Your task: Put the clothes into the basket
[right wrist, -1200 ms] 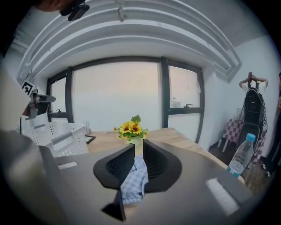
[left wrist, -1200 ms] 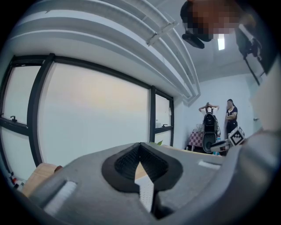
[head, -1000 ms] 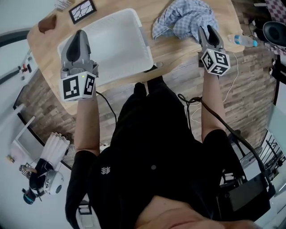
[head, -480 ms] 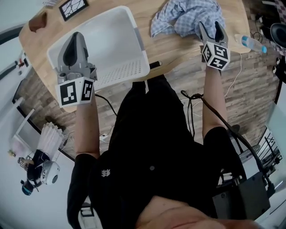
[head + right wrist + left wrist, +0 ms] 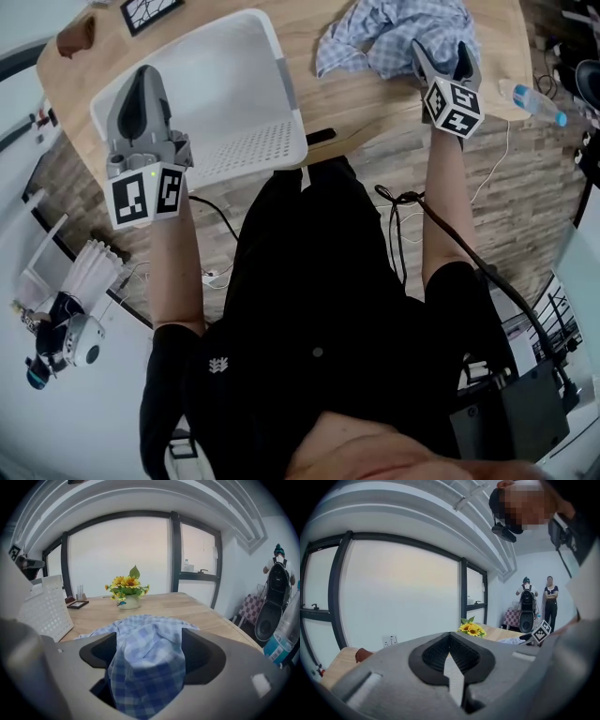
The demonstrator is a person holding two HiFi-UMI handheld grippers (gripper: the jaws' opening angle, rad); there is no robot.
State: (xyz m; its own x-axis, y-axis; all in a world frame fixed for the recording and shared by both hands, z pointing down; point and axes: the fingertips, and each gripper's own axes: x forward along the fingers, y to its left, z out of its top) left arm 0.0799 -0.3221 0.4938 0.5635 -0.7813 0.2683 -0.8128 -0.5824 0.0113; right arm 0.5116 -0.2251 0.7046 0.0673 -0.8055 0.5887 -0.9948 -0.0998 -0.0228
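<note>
The light wooden counter has a rounded near edge. On its left part sits 1 white basket with perforated walls. To the right, apart from the basket, lies a crumpled blue-and-white checked cloth. Beyond the basket, at the far left, lie 2 small things: a black-framed picture and a brown object. A pot of sunflowers stands farther back.

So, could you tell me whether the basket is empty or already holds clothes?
Empty: the basket's visible white inside is bare, and the checked shirt lies bunched on the table beside it.
</note>
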